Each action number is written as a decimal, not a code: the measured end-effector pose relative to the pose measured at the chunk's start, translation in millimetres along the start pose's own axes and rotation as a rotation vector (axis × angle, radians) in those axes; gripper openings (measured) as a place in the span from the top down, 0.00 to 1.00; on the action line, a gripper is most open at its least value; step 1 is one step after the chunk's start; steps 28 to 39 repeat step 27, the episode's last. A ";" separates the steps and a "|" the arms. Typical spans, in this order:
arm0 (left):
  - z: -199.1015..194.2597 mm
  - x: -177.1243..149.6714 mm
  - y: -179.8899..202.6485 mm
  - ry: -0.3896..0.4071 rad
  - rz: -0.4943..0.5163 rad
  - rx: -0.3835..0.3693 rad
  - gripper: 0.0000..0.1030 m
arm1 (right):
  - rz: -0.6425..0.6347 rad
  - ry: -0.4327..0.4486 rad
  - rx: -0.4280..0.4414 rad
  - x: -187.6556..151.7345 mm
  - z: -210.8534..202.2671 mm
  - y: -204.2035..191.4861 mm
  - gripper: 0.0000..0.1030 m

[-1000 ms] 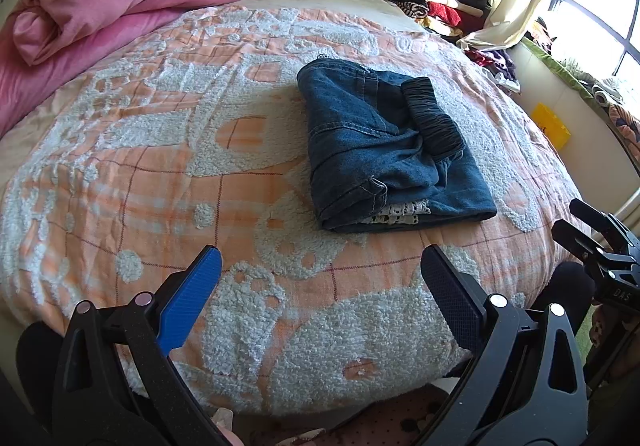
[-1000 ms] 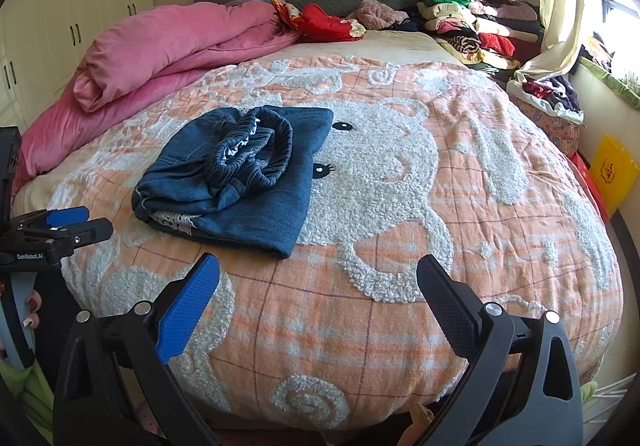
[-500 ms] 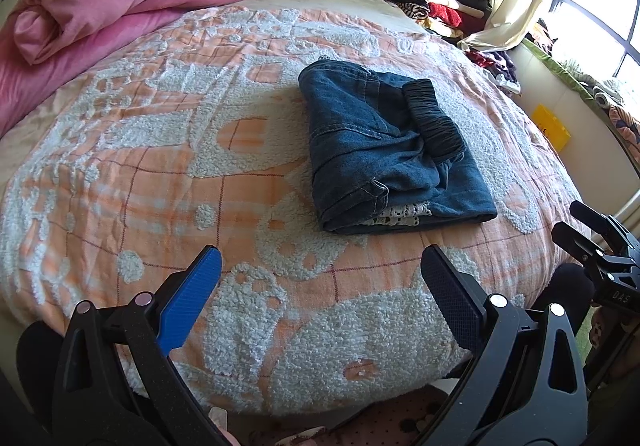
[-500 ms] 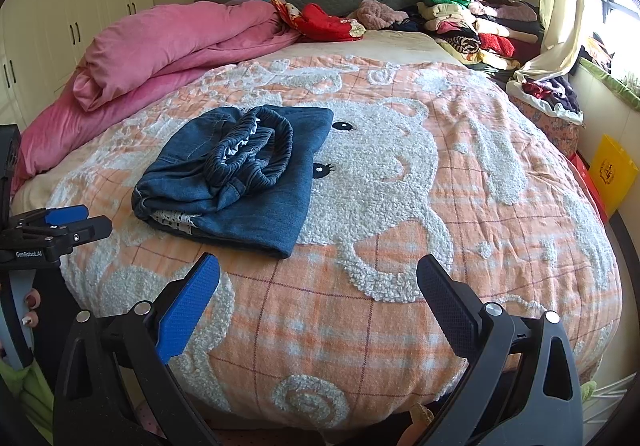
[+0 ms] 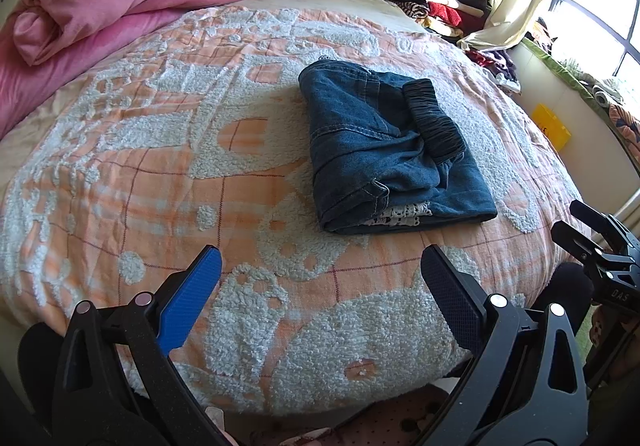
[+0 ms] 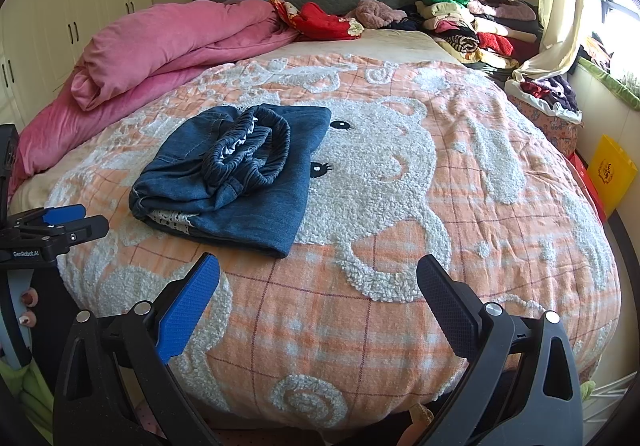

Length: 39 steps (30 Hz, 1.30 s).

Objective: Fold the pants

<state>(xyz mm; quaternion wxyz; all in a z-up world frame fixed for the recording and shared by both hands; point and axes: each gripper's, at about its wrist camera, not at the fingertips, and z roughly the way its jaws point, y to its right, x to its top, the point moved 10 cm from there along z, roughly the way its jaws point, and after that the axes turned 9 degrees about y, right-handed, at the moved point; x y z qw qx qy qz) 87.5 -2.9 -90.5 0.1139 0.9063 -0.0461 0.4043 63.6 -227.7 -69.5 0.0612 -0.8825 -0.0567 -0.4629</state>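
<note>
The blue denim pants (image 5: 384,153) lie folded in a compact stack on the orange-and-white bedspread (image 5: 160,173), elastic waistband on top, white lace showing at the near edge. They also show in the right wrist view (image 6: 236,173). My left gripper (image 5: 320,278) is open and empty, held back near the bed's front edge, apart from the pants. My right gripper (image 6: 318,282) is open and empty, also near the front edge, to the right of the pants. Each gripper shows at the side of the other's view: the right gripper (image 5: 592,242) and the left gripper (image 6: 56,226).
A rolled pink duvet (image 6: 160,49) lies at the back left. Stacks of folded clothes (image 6: 472,21) sit at the back right by the headboard. A curtain (image 6: 556,5), a clothes basket (image 6: 548,105) and a yellow bag (image 6: 612,173) stand right of the bed.
Almost nothing. The left wrist view has shifted very slightly; the pants and both grippers stay as they were.
</note>
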 end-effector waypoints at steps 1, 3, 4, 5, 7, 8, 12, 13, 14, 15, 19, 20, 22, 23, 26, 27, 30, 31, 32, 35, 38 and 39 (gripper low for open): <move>-0.3 0.1 0.2 0.002 0.002 0.002 0.09 | -0.001 0.000 -0.001 0.1 0.1 0.1 0.04; -0.3 0.6 -0.1 0.004 0.002 0.004 0.09 | 0.000 0.001 0.000 0.2 0.2 0.4 0.04; -0.5 1.2 -0.2 0.007 0.000 0.004 0.09 | 0.000 0.001 0.000 0.3 0.3 0.3 0.04; -0.4 1.7 -0.4 0.009 -0.003 0.005 0.09 | -0.001 0.000 -0.001 0.3 0.4 0.6 0.04; 0.3 2.3 -1.8 0.009 -0.007 0.012 0.09 | 0.004 -0.001 -0.010 -0.5 0.5 2.5 0.04; 1.1 2.2 -2.8 0.006 -0.008 0.014 0.09 | 0.007 -0.002 -0.013 -0.3 0.5 4.8 0.04; 4.1 3.2 -13.8 -0.004 -0.024 0.048 0.09 | 0.017 -0.002 -0.032 1.3 3.7 12.3 0.04; 4.5 4.6 -18.9 -0.003 -0.030 0.057 0.09 | 0.018 -0.003 -0.039 2.7 5.6 15.3 0.04; 4.7 6.5 -24.6 0.001 -0.038 0.063 0.09 | 0.021 -0.002 -0.048 4.2 6.7 19.2 0.04; 5.0 8.9 -30.0 0.007 -0.047 0.064 0.09 | 0.027 0.000 -0.057 6.9 7.8 25.3 0.04; 15.3 25.0 -83.3 0.015 -0.103 0.159 0.09 | 0.048 0.000 -0.094 16.7 14.4 52.8 0.04; 21.9 29.2 -104.7 -0.001 -0.136 0.191 0.09 | 0.063 -0.003 -0.104 19.2 16.7 63.6 0.04; 34.6 36.5 -148.4 -0.035 -0.202 0.252 0.09 | 0.100 0.002 -0.142 29.6 21.8 96.9 0.04; 41.3 42.4 -174.6 -0.038 -0.228 0.292 0.09 | 0.125 0.000 -0.163 35.2 27.0 121.4 0.04; 57.9 58.3 -251.0 -0.037 -0.266 0.464 0.09 | 0.191 -0.040 -0.250 42.3 49.0 192.5 0.04; 62.5 61.4 -273.6 -0.040 -0.282 0.516 0.09 | 0.203 -0.064 -0.279 42.3 58.5 214.4 0.04; 62.5 61.4 -273.6 -0.040 -0.282 0.516 0.09 | 0.203 -0.064 -0.279 42.3 58.5 214.4 0.04; 62.5 61.4 -273.6 -0.040 -0.282 0.516 0.09 | 0.203 -0.064 -0.279 42.3 58.5 214.4 0.04; 62.5 61.4 -273.6 -0.040 -0.282 0.516 0.09 | 0.203 -0.064 -0.279 42.3 58.5 214.4 0.04; 62.5 61.4 -273.6 -0.040 -0.282 0.516 0.09 | 0.203 -0.064 -0.279 42.3 58.5 214.4 0.04; 62.5 61.4 -273.6 -0.040 -0.282 0.516 0.09 | 0.203 -0.064 -0.279 42.3 58.5 214.4 0.04; 62.5 61.4 -273.6 -0.040 -0.282 0.516 0.09 | 0.203 -0.064 -0.279 42.3 58.5 214.4 0.04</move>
